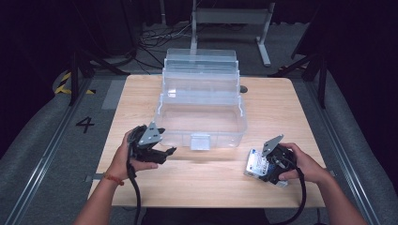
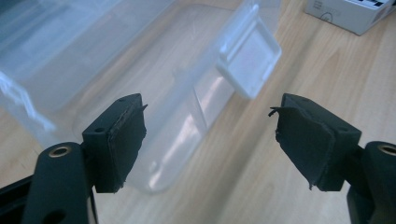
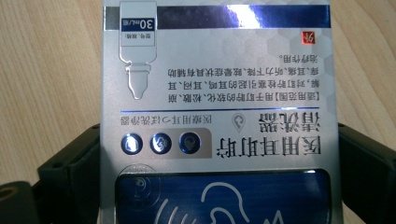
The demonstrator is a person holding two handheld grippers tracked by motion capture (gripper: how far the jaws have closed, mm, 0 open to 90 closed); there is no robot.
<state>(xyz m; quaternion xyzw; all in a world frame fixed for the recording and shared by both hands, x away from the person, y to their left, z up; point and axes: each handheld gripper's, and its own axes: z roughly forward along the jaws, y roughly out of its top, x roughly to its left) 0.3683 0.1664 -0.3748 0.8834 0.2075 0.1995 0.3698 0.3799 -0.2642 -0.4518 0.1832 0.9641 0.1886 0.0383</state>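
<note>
Left gripper (image 1: pixel 162 151): we see its fingers (image 2: pixel 122 140) spread wide with nothing between them, hovering low over the counter (image 1: pixel 206 183). Just ahead of the fingertips stands the clear plastic box (image 1: pixel 202 123), lid raised behind it; its white front latch (image 2: pixel 250 58) hangs slightly beyond the gap between the fingers. In the left gripper view the near corner of the box lies just past the left finger, and bare wood lies ahead of the right finger.

Right gripper (image 1: pixel 266 169): its fingers (image 3: pixel 70 172) are pressed against the two long sides of the silver-and-blue carton (image 3: pixel 217 112), pinching it. The carton runs straight out ahead of the fingertips, printed face up, text reading upside down to this camera. In the high view the carton (image 1: pixel 256 162) sits low at the counter, to the right of the box and outside it; we cannot tell whether it rests on the wood or is just clear of it.

Step in hand, as we judge it: the grasp on the carton is made, the transfer into the open box not yet begun.

Next move, our estimate: lift the carton clear of the counter, carry it leftward over the front wall, and lower it into the empty interior before loosening the fingers. The left gripper looks placed to steady the box.
</note>
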